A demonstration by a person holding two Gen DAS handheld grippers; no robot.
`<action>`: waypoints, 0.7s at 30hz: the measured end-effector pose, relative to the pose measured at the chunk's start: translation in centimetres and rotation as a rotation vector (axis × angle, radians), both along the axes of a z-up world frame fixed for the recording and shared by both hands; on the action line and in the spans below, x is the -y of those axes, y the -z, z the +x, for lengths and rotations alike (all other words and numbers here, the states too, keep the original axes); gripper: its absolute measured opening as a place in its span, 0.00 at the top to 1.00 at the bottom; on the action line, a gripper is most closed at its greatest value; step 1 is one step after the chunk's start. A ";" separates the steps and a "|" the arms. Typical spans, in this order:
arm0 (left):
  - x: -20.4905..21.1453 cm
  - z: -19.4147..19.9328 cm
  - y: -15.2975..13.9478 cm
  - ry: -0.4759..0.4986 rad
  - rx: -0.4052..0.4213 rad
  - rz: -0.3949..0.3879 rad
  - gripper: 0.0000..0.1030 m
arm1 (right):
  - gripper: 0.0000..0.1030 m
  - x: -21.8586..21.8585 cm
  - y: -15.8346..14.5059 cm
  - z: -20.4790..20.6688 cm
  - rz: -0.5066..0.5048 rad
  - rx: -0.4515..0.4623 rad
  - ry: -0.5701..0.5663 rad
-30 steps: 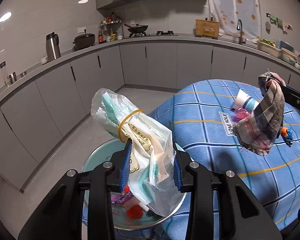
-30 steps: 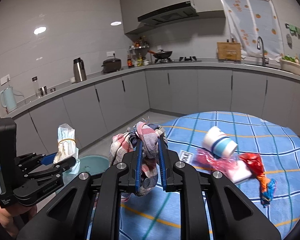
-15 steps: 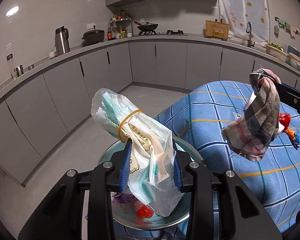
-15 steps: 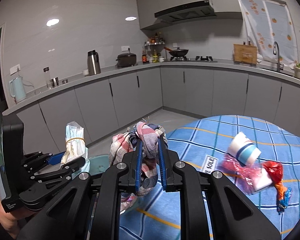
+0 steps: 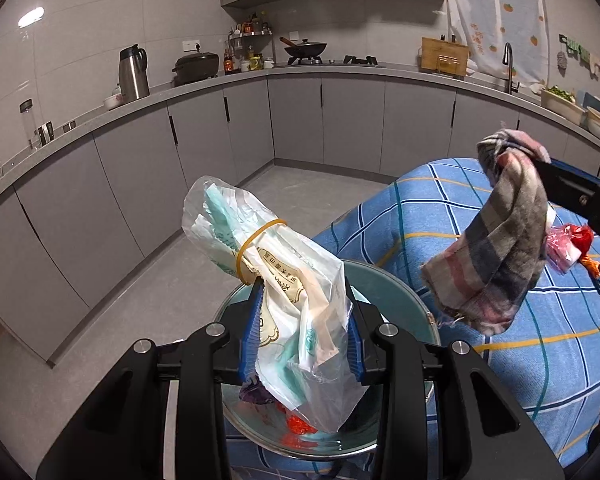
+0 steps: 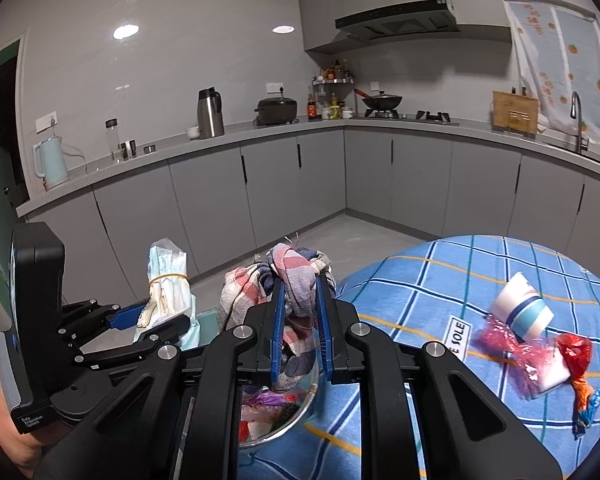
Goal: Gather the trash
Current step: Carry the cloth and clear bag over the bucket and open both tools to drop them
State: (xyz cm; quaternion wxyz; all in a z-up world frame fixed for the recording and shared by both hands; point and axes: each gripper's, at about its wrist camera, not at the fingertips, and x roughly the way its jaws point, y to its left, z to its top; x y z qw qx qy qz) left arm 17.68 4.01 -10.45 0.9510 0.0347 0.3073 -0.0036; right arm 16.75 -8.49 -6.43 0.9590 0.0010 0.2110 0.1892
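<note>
Two grippers are each holding one thing above the same basin. From the left wrist camera, the left gripper has its blue pads pressed on a clear plastic bag. This bag is crinkled and stands tilted, its top leaning to the upper left. Inside it are white and pale green papers with some printed characters, and a yellow rubber band goes around its upper part. The loose bottom of the bag hangs down into a round metal basin with a pale green inside; red and purple scraps lie at its bottom. The basin is at the edge of a table with a blue checked tablecloth. To the right, the right gripper comes in from the side, and a checked cloth in grey, pink and dark blue hangs from it, folded and frayed at the lower edge. Behind the cloth, red wrappers lie on the table.

From the right wrist camera, the right gripper pinches the checked cloth tightly, its jaws nearly together; the cloth is bunched above the pads and hangs below them over the metal basin. On the left, the left gripper holds the plastic bag upright just beside the cloth. On the tablecloth to the right lie a tipped paper cup with blue stripes, pink and red wrappers, and a candy wrapper, well apart from the basin.
</note>
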 end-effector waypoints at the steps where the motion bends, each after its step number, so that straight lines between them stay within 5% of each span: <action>1: -0.1 0.0 0.0 -0.001 0.000 -0.001 0.66 | 0.85 -0.2 0.1 0.1 -0.002 -0.002 -0.005; 21: -0.9 1.1 1.7 -0.010 -0.039 -0.002 0.64 | 0.84 -3.2 3.5 2.3 -0.052 -0.085 -0.059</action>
